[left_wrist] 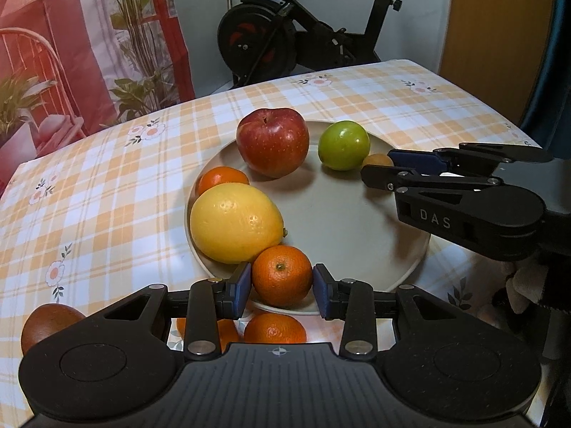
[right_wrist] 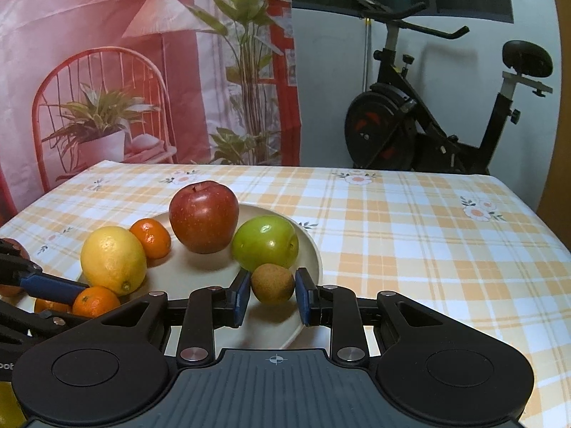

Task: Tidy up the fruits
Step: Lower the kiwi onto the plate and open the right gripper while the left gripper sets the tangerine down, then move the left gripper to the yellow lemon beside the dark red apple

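- A wide, shallow cream ceramic plate (left_wrist: 410,264) in the middle of the desk serves as the gathering spot, and most of the fruit already lies on it.
- The left gripper (left_wrist: 282,283) pinches a small round orange mandarin (left_wrist: 282,274) between its blue pads at the near rim of the plate; the fruit seems to sit on the plate, so this looks like a placement about to be let go.
- The right gripper (right_wrist: 272,294) is closed on a small fuzzy brown kiwi (right_wrist: 273,283), also low over the plate's rim, just in front of the smooth green apple (right_wrist: 264,241). I judge it is being set down in the free space there.
- On the plate, a large red apple (right_wrist: 203,215) stands at the back, a big yellow lemon (left_wrist: 235,223) lies on the left edge, and a second orange mandarin (left_wrist: 222,179) is tucked behind the lemon. They ring the rim, leaving the centre bare.
- Off the plate, near the left gripper's body, more orange mandarins (left_wrist: 274,330) and a dark brown rounded fruit (left_wrist: 50,326) wait on the checked orange-and-white tablecloth (left_wrist: 107,185), so the sorting is not finished.
- Round fruit may roll once released, so each release wants to be gentle.
- A black exercise bike (right_wrist: 428,125) stands behind the desk.
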Available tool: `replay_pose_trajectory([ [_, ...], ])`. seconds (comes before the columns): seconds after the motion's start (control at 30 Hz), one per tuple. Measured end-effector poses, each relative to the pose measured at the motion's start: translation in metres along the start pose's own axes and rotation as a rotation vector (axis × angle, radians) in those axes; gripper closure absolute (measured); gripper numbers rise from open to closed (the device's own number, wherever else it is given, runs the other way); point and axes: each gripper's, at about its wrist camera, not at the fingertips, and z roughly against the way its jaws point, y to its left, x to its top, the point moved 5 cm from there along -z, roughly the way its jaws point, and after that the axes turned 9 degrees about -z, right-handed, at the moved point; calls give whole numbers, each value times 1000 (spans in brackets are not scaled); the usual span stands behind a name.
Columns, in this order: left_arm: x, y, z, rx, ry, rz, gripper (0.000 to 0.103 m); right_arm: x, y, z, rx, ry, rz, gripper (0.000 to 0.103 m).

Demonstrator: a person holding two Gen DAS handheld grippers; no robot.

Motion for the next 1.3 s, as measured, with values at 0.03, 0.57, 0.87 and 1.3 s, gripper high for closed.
replay_pose_trajectory([
  [0.03, 0, 0, 0, 1, 1, 0, 63, 0, 0, 0, 3, -4, -2, 77],
  [0.57, 0, 10, 18, -11, -47, 73, 62, 2, -14, 17, 89, -59, -97, 72],
  [0.87, 0, 28, 35, 19, -93, 142, 62, 0, -13, 20, 95, -61, -97, 72],
  [1.3, -31, 91, 80, 133, -142, 342, 62, -3, -17, 29, 75, -66, -141, 72],
])
